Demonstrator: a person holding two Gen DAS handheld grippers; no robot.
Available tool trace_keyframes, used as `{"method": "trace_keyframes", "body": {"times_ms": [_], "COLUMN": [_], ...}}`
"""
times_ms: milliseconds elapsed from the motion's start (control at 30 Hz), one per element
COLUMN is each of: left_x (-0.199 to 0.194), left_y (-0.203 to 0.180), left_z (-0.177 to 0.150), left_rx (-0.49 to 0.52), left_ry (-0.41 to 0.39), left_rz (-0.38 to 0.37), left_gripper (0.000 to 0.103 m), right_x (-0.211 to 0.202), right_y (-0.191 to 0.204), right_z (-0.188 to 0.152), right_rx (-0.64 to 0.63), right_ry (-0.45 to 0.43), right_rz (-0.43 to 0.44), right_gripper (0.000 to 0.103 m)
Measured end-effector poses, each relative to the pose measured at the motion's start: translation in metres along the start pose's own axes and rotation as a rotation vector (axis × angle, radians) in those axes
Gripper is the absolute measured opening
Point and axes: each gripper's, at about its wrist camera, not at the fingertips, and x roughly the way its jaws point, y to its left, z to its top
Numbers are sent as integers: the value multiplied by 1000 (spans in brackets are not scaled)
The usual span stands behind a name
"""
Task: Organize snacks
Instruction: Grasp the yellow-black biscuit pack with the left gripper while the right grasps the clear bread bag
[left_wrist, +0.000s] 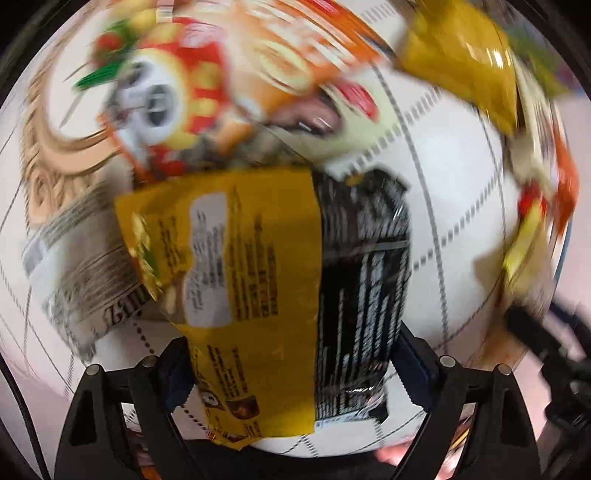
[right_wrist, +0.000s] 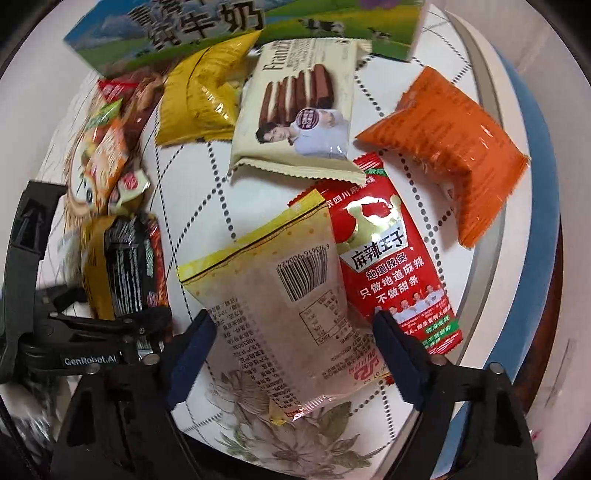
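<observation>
In the blurred left wrist view, my left gripper (left_wrist: 291, 365) is shut on a yellow and black snack packet (left_wrist: 266, 295), held above the white tablecloth (left_wrist: 454, 206). It also shows in the right wrist view (right_wrist: 118, 266), at the left. My right gripper (right_wrist: 295, 343) has its jaws on both sides of a pale yellow packet with a barcode (right_wrist: 280, 302), which lies over a red spicy-strip packet (right_wrist: 391, 258). Whether the pads press it is unclear.
An orange packet (right_wrist: 450, 147), a cream wafer packet (right_wrist: 299, 114), a yellow packet (right_wrist: 203, 96) and a green milk carton box (right_wrist: 240, 22) lie farther back. Several mixed packets (right_wrist: 103, 147) crowd the left. The round table edge (right_wrist: 491, 184) curves at the right.
</observation>
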Motion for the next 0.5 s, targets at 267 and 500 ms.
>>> {"method": "trace_keyframes", "body": {"times_ms": [267,500], "left_x": [-22,-14], "left_y": [-80,-69], "left_z": [-33,-46], "left_rx": [346,355], "left_ry": [-90,-37], "left_rz": [128,13], "left_gripper": [85,85], "right_x": [-9,-13], "right_y": [-19,20], "right_z": [-9,-16], "right_rx": [357,154], "right_ry": [53,51], "right_rz": [161,-20], "right_gripper": [84,89]}}
